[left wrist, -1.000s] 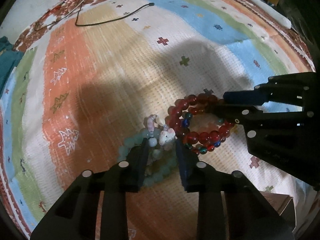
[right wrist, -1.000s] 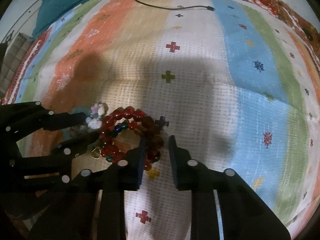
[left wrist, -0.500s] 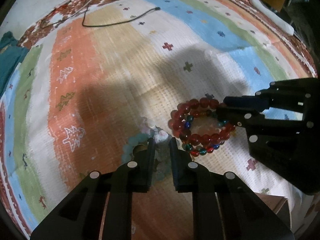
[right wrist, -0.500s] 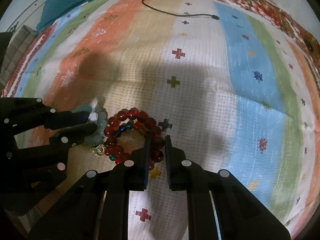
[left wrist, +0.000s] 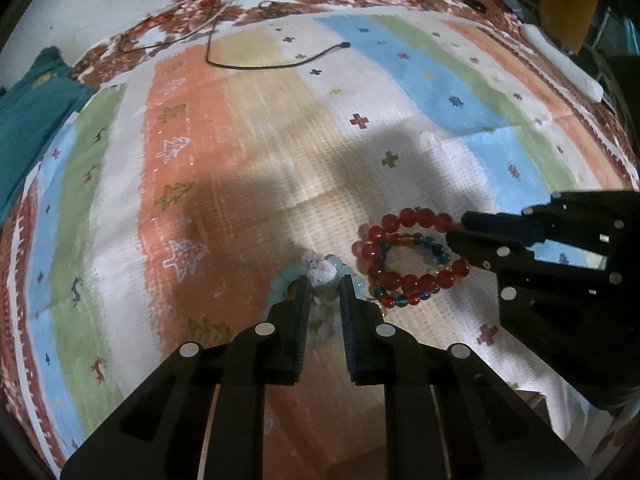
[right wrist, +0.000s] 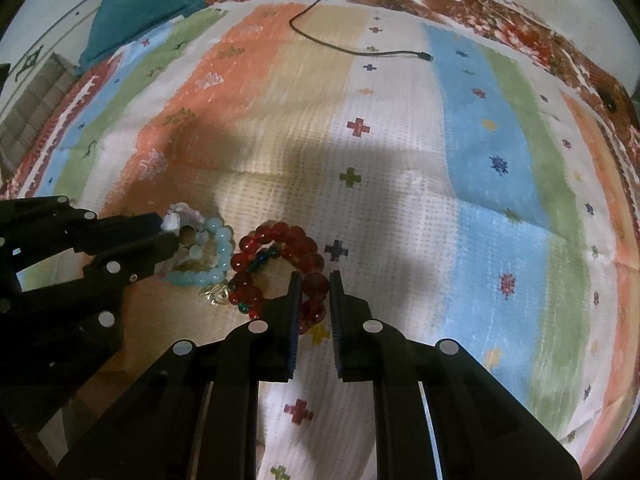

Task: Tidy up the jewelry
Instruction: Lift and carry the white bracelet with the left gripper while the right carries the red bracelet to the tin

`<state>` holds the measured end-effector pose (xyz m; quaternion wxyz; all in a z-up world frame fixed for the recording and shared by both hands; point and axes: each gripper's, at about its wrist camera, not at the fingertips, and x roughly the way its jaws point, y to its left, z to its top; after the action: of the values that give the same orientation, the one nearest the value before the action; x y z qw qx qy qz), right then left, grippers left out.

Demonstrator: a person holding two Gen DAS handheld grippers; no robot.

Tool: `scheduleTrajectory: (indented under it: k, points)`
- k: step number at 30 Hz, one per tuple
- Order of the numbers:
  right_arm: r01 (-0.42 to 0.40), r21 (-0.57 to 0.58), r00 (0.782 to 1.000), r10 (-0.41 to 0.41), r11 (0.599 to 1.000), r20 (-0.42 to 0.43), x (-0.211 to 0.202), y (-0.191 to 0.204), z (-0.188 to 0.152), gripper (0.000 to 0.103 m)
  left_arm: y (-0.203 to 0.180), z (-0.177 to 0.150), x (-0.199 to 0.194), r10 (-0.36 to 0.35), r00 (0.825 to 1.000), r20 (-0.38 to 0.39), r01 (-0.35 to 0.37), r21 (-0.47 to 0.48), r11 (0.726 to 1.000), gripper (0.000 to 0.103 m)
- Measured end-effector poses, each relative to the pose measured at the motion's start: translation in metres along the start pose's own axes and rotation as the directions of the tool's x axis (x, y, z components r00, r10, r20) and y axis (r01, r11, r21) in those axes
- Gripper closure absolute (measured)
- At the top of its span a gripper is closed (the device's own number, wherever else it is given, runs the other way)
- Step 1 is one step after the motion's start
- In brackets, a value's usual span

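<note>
A pale aqua bead bracelet (left wrist: 279, 278) with a white and pink charm (left wrist: 322, 271) sits between the fingers of my left gripper (left wrist: 325, 283), which is shut on it. Beside it to the right is a red bead bracelet (left wrist: 404, 280) with a strand of mixed coloured beads (left wrist: 416, 240) inside it. My right gripper (right wrist: 315, 280) is shut on the near side of the red bracelet (right wrist: 276, 232). In the right wrist view the left gripper (right wrist: 170, 230) comes in from the left onto the aqua bracelet (right wrist: 218, 240). A small gold charm (right wrist: 218, 295) hangs between the two bracelets.
Everything lies on a striped blanket (left wrist: 248, 168) with crosses and tree patterns. A black cable (left wrist: 276, 65) runs across its far part, and teal cloth (left wrist: 32, 100) is bunched at the far left. A white object (left wrist: 560, 60) lies at the far right edge.
Both pairs of jaws narrowed onto their bracelets, the left on the aqua one, the right on the red one. Both grippers have risen a little and the blanket looks farther away.
</note>
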<state>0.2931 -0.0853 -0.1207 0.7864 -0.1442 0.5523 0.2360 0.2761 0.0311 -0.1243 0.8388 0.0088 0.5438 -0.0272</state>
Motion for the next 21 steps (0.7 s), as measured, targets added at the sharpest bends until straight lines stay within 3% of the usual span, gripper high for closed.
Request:
scheduleTrajectory:
  k: [9, 21]
  points:
    - [0.005, 0.025, 0.998, -0.007, 1.000, 0.055, -0.027, 0.004, -0.010, 0.089, 0.007, -0.004, -0.034, 0.025, 0.999, 0.033, -0.021, -0.106, 0.994, 0.088]
    - [0.023, 0.053, 0.991, -0.030, 0.998, 0.134, -0.056, 0.005, -0.018, 0.089, 0.003, -0.014, -0.069, 0.036, 0.995, 0.097, -0.024, -0.128, 0.992, 0.088]
